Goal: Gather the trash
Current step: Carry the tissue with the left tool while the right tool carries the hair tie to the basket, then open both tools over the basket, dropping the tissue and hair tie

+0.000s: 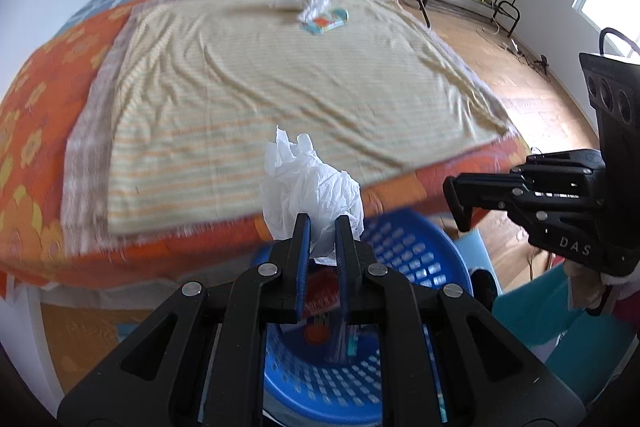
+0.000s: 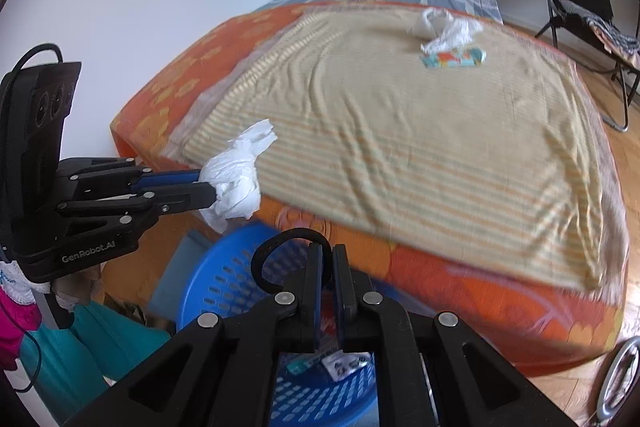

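Tissue wad (image 1: 312,187) in L gripper (image 1: 323,227), prob. clamped

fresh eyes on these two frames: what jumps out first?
The crumpled white tissue pinched in the left tongs, held above the blue perforated basket at the foot of the bed. Next, more white trash beside a colorful packet far up the striped blanket.

Bright daylight (window-lit), motion blur, fisheye warping
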Demonstrator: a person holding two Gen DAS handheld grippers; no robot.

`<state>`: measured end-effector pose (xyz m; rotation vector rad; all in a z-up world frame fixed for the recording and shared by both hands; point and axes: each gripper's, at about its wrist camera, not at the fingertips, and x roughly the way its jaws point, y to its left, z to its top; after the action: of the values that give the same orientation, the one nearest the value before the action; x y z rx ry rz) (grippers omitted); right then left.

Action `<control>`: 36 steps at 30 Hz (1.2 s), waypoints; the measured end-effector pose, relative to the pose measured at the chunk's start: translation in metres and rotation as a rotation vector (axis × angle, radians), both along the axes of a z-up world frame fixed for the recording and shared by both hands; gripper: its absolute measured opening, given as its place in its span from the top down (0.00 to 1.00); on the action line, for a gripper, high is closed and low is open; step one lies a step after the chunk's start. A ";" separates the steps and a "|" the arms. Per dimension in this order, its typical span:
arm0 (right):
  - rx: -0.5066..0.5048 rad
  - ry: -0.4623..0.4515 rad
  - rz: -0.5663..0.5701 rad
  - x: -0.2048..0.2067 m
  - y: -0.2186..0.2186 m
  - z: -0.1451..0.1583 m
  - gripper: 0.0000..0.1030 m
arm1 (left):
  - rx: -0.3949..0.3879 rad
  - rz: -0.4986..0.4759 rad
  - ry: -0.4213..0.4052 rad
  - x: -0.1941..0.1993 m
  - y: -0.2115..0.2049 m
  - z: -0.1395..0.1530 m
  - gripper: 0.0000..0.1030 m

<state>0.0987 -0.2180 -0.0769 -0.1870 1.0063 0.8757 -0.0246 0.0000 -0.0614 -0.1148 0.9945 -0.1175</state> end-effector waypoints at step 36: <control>-0.086 0.119 0.026 -0.028 -0.005 -0.057 0.72 | -0.013 -0.010 0.150 -0.037 -0.021 -0.060 0.88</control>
<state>0.0706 -0.2232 -0.1336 -0.2231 1.1560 0.8756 -0.0612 -0.0212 -0.1212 -0.1318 1.1439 -0.1260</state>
